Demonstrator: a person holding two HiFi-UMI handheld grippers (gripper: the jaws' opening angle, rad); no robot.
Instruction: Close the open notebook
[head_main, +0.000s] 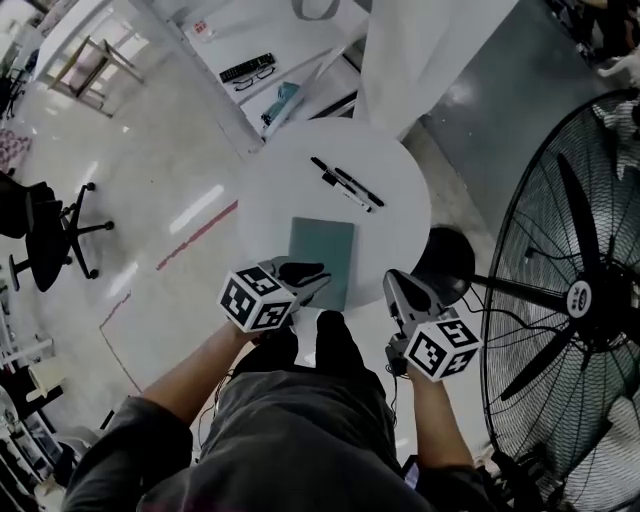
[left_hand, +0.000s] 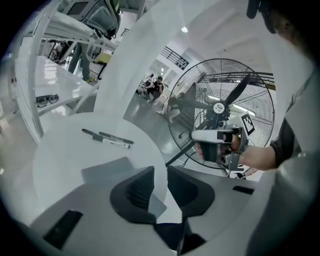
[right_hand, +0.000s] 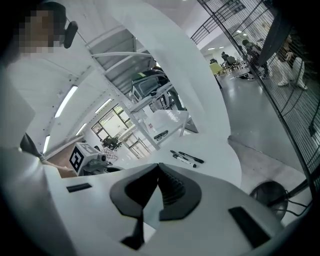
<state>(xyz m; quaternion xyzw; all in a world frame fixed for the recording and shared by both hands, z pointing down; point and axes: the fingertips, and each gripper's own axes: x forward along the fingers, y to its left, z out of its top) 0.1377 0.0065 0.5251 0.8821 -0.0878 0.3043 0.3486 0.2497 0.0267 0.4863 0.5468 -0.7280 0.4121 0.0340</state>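
The notebook (head_main: 322, 262) lies closed and flat on the round white table (head_main: 400, 210), its grey-green cover up. In the left gripper view the notebook (left_hand: 107, 170) shows just beyond and below the jaws. My left gripper (head_main: 303, 275) hangs above the notebook's near left corner. The left gripper (left_hand: 160, 172) has a narrow gap between its jaws with nothing in it. My right gripper (head_main: 400, 290) floats off the table's near right edge, and the right gripper (right_hand: 159, 167) has its tips together, empty.
Two black pens and a white marker (head_main: 345, 184) lie at the table's far side. A large floor fan (head_main: 580, 300) stands close on the right, with a black round base (head_main: 445, 262) by the table. An office chair (head_main: 50, 235) is far left.
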